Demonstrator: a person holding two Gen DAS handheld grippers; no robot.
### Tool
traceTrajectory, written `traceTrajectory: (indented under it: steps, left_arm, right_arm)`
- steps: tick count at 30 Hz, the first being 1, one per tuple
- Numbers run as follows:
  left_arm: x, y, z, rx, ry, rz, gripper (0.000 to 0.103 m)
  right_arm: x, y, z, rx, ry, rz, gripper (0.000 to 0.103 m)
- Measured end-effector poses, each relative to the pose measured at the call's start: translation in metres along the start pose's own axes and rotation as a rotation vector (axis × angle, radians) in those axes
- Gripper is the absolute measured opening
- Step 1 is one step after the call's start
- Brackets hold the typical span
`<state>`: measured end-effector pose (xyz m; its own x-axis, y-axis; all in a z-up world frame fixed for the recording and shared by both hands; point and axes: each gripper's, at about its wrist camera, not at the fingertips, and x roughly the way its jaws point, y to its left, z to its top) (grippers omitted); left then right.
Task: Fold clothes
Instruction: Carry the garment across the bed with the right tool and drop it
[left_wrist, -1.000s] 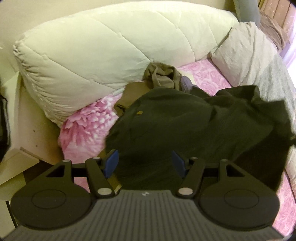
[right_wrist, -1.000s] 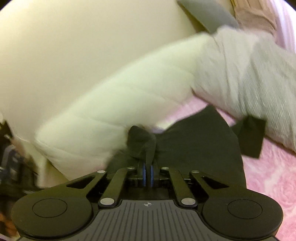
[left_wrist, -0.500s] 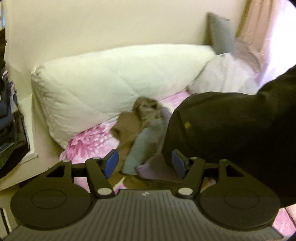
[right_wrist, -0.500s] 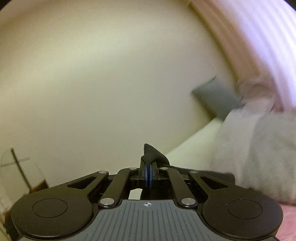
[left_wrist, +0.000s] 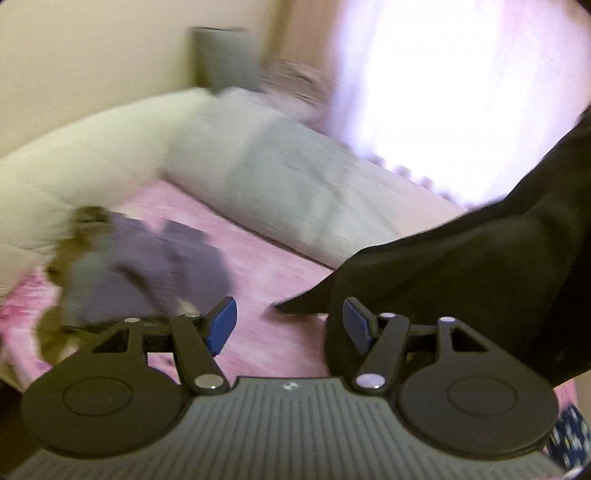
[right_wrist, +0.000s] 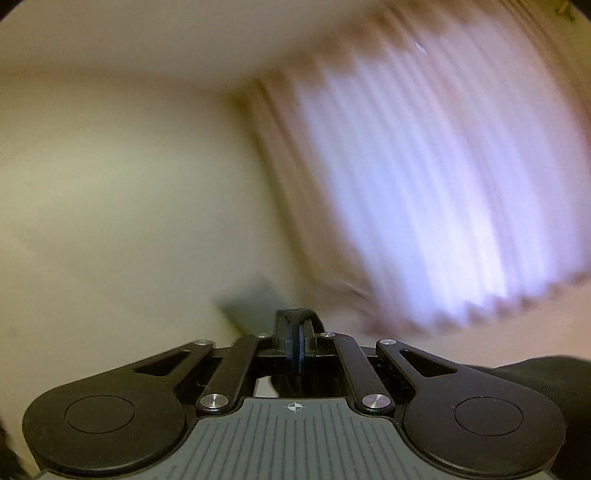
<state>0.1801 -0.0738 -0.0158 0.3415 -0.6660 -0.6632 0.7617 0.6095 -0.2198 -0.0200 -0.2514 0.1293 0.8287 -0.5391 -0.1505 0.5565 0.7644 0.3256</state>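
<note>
A: Two grippers are showing, and only one is carrying anything. The right gripper (right_wrist: 298, 341) is pinching a fold of the black garment (left_wrist: 480, 266) between pads pressed flat together; a small loop of dark cloth is poking up over the fingertips.

B: And the left gripper (left_wrist: 288, 325)?

A: Its jaws are standing wide apart, the blue pads (left_wrist: 221, 325) facing each other with only the pink bedsheet (left_wrist: 266, 266) showing between them. The cloth is lying just behind the right-hand pad, but whether it is touching that pad I cannot tell.

B: Where is the garment hanging?

A: In the left wrist view it is sweeping in from the upper right edge and draping down toward the bed, its lower corner trailing close to the sheet ahead of the gripper. Whether that corner is touching the sheet is lost in blur.

B: What else is lying on the bed?

A: A loose heap of clothes (left_wrist: 147, 269), grey-purple over olive-brown, is sitting at the left, well apart from the black one. A cream duvet (left_wrist: 92, 158) and a grey pillow (left_wrist: 295, 184) are resting along the far side. The right wrist view is looking at a cream wall (right_wrist: 129, 184) and a bright curtain (right_wrist: 424, 184), both smeared.
</note>
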Motion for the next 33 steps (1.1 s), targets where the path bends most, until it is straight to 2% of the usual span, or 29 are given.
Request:
traceTrajectory:
  steps: [1,3,5,6,9,13,16,20,24,29,33]
  left_arm:
    - [0.0,-0.018,-0.009,0.025,0.015,-0.023,0.06]
    - [0.001,-0.049,-0.028,0.073,0.054,-0.062,0.06]
    - [0.006,-0.075,-0.047,0.119,0.107,-0.086,0.06]
    - [0.009,-0.088,-0.056,0.14,0.137,-0.093,0.06]
    - [0.017,-0.112,-0.077,0.211,0.219,-0.109,0.06]
    - [0.025,-0.135,-0.095,0.34,0.279,-0.139,0.06]
    - [0.032,-0.149,-0.099,0.429,0.299,-0.181,0.06]
    - [0.029,-0.156,-0.097,0.526,0.293,-0.233,0.06]
    - [0.026,-0.146,-0.094,0.597,0.291,-0.274,0.06]
    - [0.032,-0.117,-0.098,0.659,0.331,-0.275,0.06]
    - [0.035,-0.092,-0.101,0.695,0.354,-0.279,0.06]
  right_arm:
    - [-0.006,-0.016,-0.004,-0.009,0.063,-0.075,0.008]
    - [-0.021,-0.046,-0.014,-0.028,0.172,-0.218,0.057]
    - [-0.053,-0.073,-0.034,-0.05,0.186,-0.32,0.071]
    - [-0.067,-0.086,-0.045,-0.06,0.203,-0.368,0.071]
    - [-0.104,-0.113,-0.087,-0.054,0.34,-0.473,0.071]
    - [-0.162,-0.133,-0.147,0.001,0.506,-0.582,0.071]
    - [-0.198,-0.136,-0.178,0.08,0.575,-0.658,0.071]
    - [-0.243,-0.129,-0.201,0.214,0.606,-0.718,0.071]
    - [-0.233,-0.109,-0.226,0.25,0.605,-0.741,0.071]
    - [-0.204,-0.059,-0.244,0.17,0.596,-0.758,0.071]
    - [-0.191,-0.025,-0.265,0.142,0.623,-0.76,0.071]
